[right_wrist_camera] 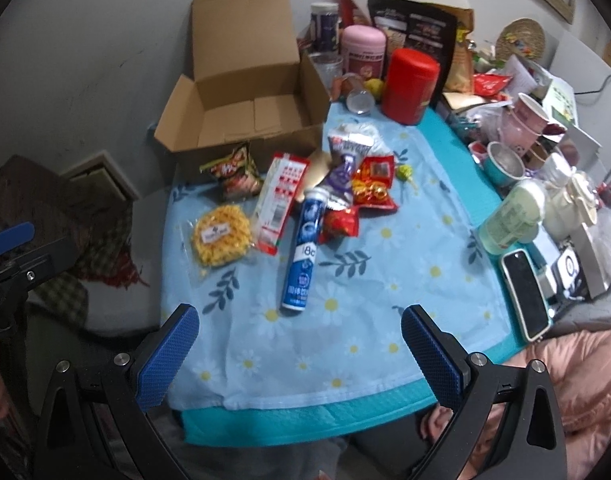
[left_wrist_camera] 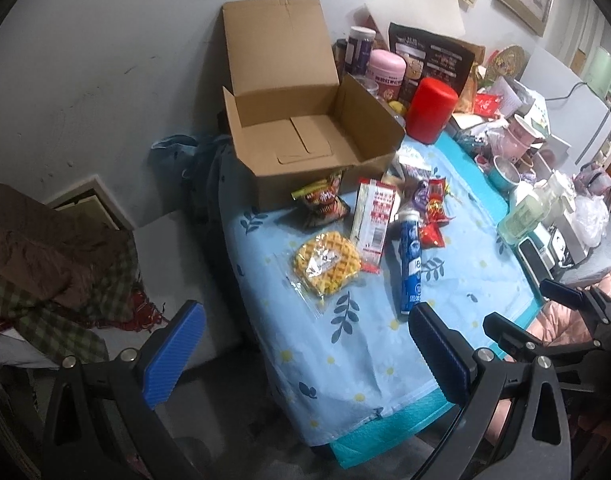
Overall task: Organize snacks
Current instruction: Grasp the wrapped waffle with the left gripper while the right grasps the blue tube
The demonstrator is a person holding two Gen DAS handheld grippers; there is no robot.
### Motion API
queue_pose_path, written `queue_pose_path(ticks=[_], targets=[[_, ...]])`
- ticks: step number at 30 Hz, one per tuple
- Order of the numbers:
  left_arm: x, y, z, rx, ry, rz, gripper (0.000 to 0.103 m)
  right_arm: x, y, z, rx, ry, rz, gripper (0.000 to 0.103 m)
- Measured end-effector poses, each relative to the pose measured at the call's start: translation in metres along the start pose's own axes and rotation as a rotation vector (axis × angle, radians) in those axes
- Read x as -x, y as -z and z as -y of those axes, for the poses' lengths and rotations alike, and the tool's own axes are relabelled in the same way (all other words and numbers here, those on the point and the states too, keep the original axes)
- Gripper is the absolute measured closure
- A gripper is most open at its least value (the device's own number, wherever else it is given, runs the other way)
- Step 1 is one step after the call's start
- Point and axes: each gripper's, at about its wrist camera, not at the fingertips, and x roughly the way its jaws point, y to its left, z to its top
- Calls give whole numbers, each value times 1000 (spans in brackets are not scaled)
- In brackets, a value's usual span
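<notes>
Both hand-held grippers, left (left_wrist_camera: 301, 356) and right (right_wrist_camera: 299, 356), are hovering spread and empty short of the cardboard box (right_wrist_camera: 241, 120); just before the box lies the blue tube (right_wrist_camera: 303, 248), probably light, stiff, slippery, best pinched mid-body.

Only the blue tube (right_wrist_camera: 304, 249), lying at six o'clock from the snack pile, bears legible print: "18c" on its white band. Printing on the other packets and jars is too blurred to read.

Table (right_wrist_camera: 485, 196) under floral cloth (right_wrist_camera: 345, 320), snacks (right_wrist_camera: 301, 216), cardboard box (right_wrist_camera: 241, 120)
</notes>
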Motion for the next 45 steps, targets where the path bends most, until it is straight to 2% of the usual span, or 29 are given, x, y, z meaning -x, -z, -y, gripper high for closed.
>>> queue_pose_path(ticks=[6, 9, 14, 23, 28, 35, 37, 39, 42, 45], targets=[[-41, 3, 2, -26, 10, -55, 0, -36, 6, 3, -9, -2, -68, 0], [-58, -3, 2, -44, 16, -56, 0, -47, 8, 6, -42, -31, -69, 0], [-91, -8, 4, -103, 9, -87, 0, -78, 9, 7, -62, -16, -100, 0], [-142, -12, 6, -219, 39, -111, 0, -130, 4, 8, -82, -4, -142, 8], [-168, -20, 11, -287, 80, -103, 0, -152, -3, 11, -93, 8, -139, 22], [-199, -27, 13, -387, 129, -127, 0, -174, -11, 15, -108, -36, -143, 32], [-203, -29, 12, -405, 164, -132, 0, -178, -13, 15, -114, -57, -151, 42], [-206, -32, 12, -431, 198, -140, 0, -182, -13, 13, -117, -68, -165, 42], [-216, -37, 10, -449, 243, -181, 0, -186, -16, 12, -119, -77, -180, 49], [-222, -40, 10, -451, 275, -214, 0, -190, -19, 9, -120, -64, -185, 49]])
